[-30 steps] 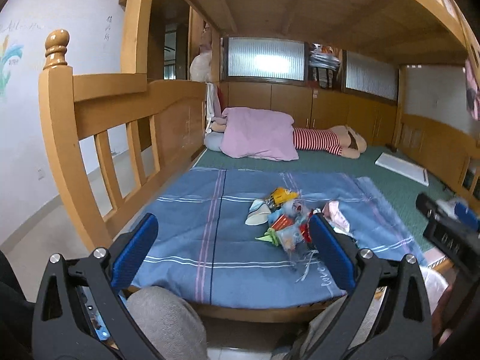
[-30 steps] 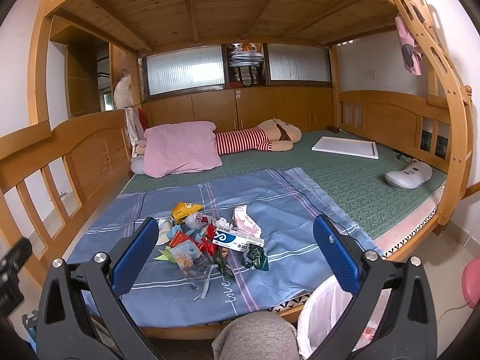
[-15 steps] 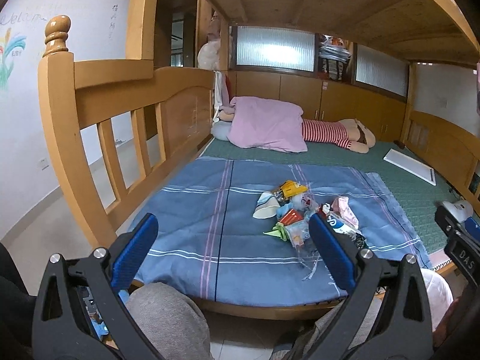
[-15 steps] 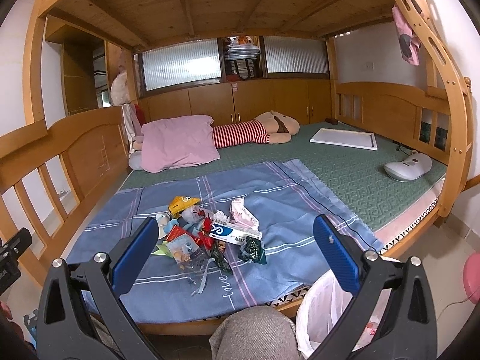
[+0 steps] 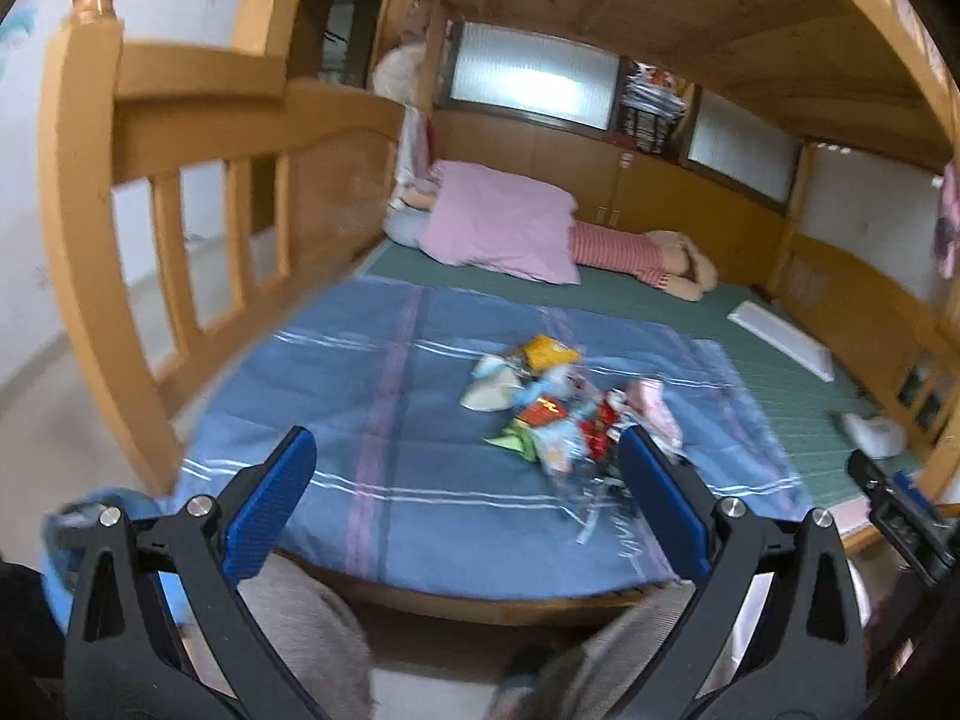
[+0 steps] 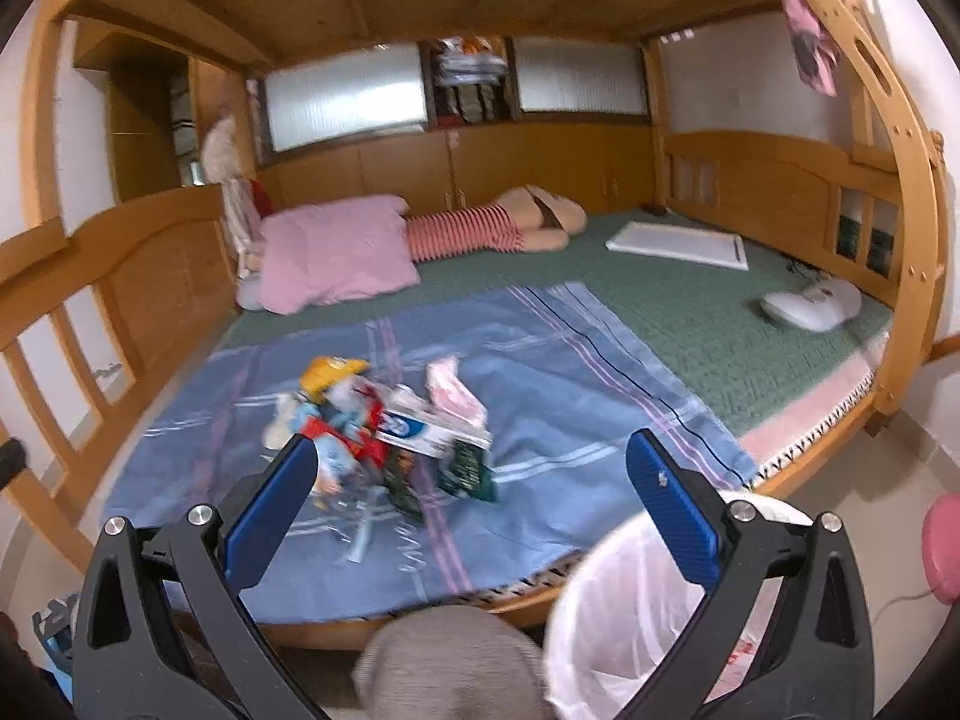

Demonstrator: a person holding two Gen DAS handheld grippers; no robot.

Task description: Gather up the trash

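Tongs apart, white bin bag right-view only

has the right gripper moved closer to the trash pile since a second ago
Yes. The right gripper has advanced toward the bed; the trash pile now looms larger and nearer its left finger.

blue striped sheet; green mat; pink pillow; multicoloured trash pile.

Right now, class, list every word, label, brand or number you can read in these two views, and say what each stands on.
Nothing can be read with certainty; both views are motion-blurred.
Blue sheet: a white cursive word near the front edge, too blurred to read.
White and blue box in the trash pile: a blue logo, blurred.
Snack wrappers: print too small and blurred to read.
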